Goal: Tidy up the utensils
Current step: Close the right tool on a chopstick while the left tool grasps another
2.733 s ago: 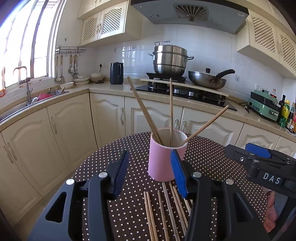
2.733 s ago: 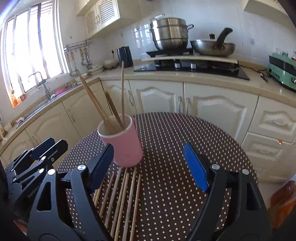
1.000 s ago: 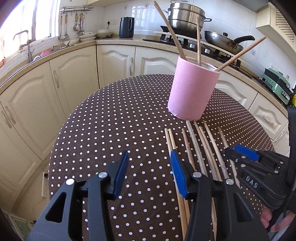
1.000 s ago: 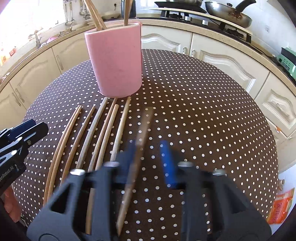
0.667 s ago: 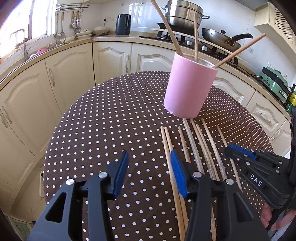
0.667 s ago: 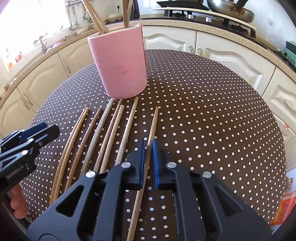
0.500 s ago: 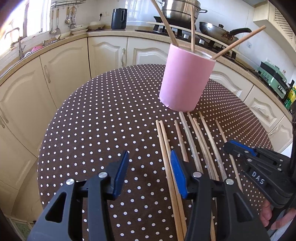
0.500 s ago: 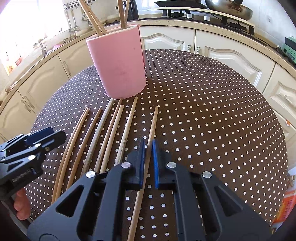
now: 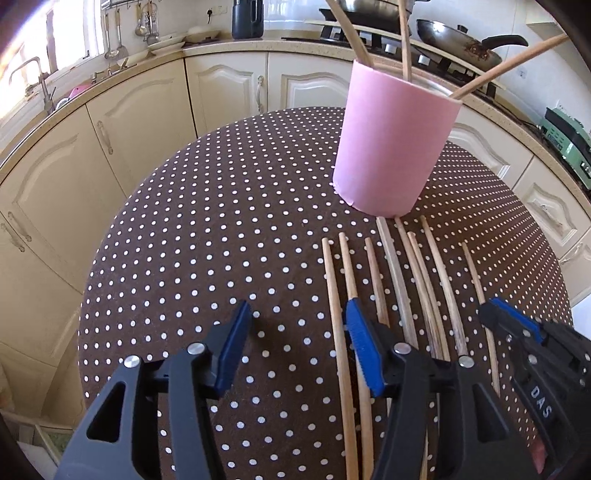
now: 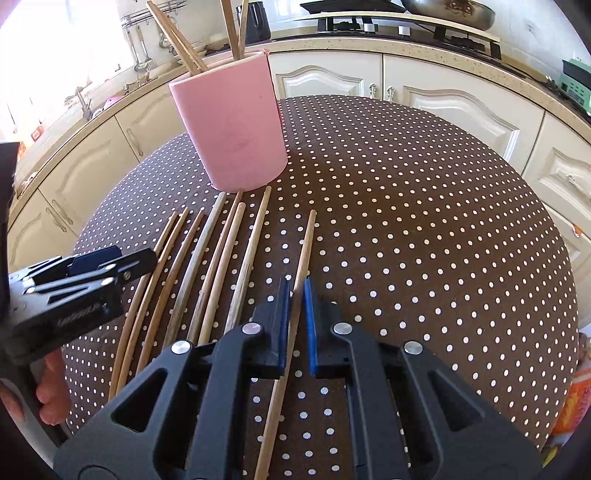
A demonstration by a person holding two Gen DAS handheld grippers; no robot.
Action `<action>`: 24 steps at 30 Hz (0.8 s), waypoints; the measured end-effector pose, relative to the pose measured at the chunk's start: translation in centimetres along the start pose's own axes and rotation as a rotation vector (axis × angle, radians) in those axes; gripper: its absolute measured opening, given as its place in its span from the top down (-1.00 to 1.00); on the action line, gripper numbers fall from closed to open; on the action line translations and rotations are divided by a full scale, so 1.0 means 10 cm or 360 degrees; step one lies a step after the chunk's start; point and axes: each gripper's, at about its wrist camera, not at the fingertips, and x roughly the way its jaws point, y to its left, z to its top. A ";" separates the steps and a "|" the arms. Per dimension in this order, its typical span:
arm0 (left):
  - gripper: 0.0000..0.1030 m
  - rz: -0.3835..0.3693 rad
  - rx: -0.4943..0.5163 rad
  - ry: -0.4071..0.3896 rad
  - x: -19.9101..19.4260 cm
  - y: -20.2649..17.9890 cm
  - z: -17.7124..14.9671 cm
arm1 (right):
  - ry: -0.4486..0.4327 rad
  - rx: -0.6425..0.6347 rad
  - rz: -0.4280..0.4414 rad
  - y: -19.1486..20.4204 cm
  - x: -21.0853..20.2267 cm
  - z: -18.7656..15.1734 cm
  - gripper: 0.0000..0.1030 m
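A pink cup (image 9: 395, 144) stands on the dotted round table (image 9: 221, 240) with several wooden chopsticks standing in it; it also shows in the right wrist view (image 10: 232, 125). Several more chopsticks (image 10: 207, 266) lie side by side in front of the cup. My right gripper (image 10: 294, 295) is shut on the rightmost chopstick (image 10: 304, 243), low at the table. My left gripper (image 9: 297, 328) is open and empty, its right finger (image 9: 360, 339) over the leftmost chopsticks (image 9: 334, 295). The right gripper also shows in the left wrist view (image 9: 513, 325).
The table edge curves close in front of cream kitchen cabinets (image 9: 129, 122). A counter behind holds a stove with a wok (image 9: 458, 40), a kettle (image 9: 247, 18) and a sink (image 9: 40, 92). An orange packet (image 10: 574, 398) lies on the floor at right.
My right gripper came down and shut on the rightmost chopstick. My left gripper moved back from the cup, lower and nearer the lying chopsticks, still open.
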 end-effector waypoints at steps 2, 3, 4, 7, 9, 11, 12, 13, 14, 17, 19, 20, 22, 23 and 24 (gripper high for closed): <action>-0.05 0.0053 0.0017 0.0017 0.03 -0.04 0.03 | 0.0004 0.0004 0.0005 -0.02 -0.01 -0.01 0.83; -0.05 0.0085 0.0021 0.0026 0.05 -0.07 0.05 | 0.0004 0.0005 0.0008 -0.03 -0.02 -0.01 0.83; -0.05 0.0104 0.0017 0.0030 0.06 -0.08 0.05 | 0.0004 0.0005 0.0008 -0.03 -0.02 -0.02 0.83; -0.05 0.0121 0.0005 0.0042 0.07 -0.09 0.08 | 0.0003 0.0000 0.0007 -0.02 -0.03 -0.03 0.83; 0.34 0.0129 -0.0001 0.0046 0.06 -0.07 0.10 | 0.0002 0.0000 0.0011 -0.02 -0.04 -0.03 0.83; 0.84 0.0145 -0.0033 0.0052 0.06 0.00 0.12 | -0.0001 -0.0002 0.0019 -0.01 -0.04 -0.02 0.83; 0.87 0.0146 -0.0055 0.0055 0.06 0.04 0.13 | -0.0001 -0.0004 0.0023 0.00 -0.04 -0.02 0.84; 0.87 0.0119 -0.0057 0.0053 0.05 0.06 0.13 | -0.0001 -0.0005 0.0032 -0.01 -0.05 -0.03 0.84; 0.88 0.0090 -0.0056 0.0045 0.05 0.08 0.13 | 0.0001 -0.0007 0.0046 -0.01 -0.05 -0.04 0.85; 0.88 0.0046 -0.0052 0.0013 0.02 0.13 0.07 | 0.0002 -0.0012 0.0075 -0.03 -0.08 -0.07 0.87; 0.88 0.0020 -0.0061 0.0001 0.00 0.15 0.05 | -0.0007 -0.0007 0.0074 -0.04 -0.10 -0.08 0.87; 0.88 0.0013 -0.0066 -0.0002 -0.01 0.17 0.03 | -0.0010 -0.0001 0.0069 -0.04 -0.11 -0.08 0.87; 0.88 0.0001 -0.0075 -0.0009 -0.02 0.18 0.02 | -0.0020 0.0013 0.0065 -0.06 -0.13 -0.07 0.87; 0.88 -0.0004 -0.0078 -0.0013 -0.02 0.18 0.01 | -0.0026 0.0016 0.0066 -0.08 -0.14 -0.07 0.87; 0.88 -0.0007 -0.0080 -0.0015 -0.02 0.18 0.02 | -0.0035 0.0019 0.0067 -0.08 -0.16 -0.07 0.87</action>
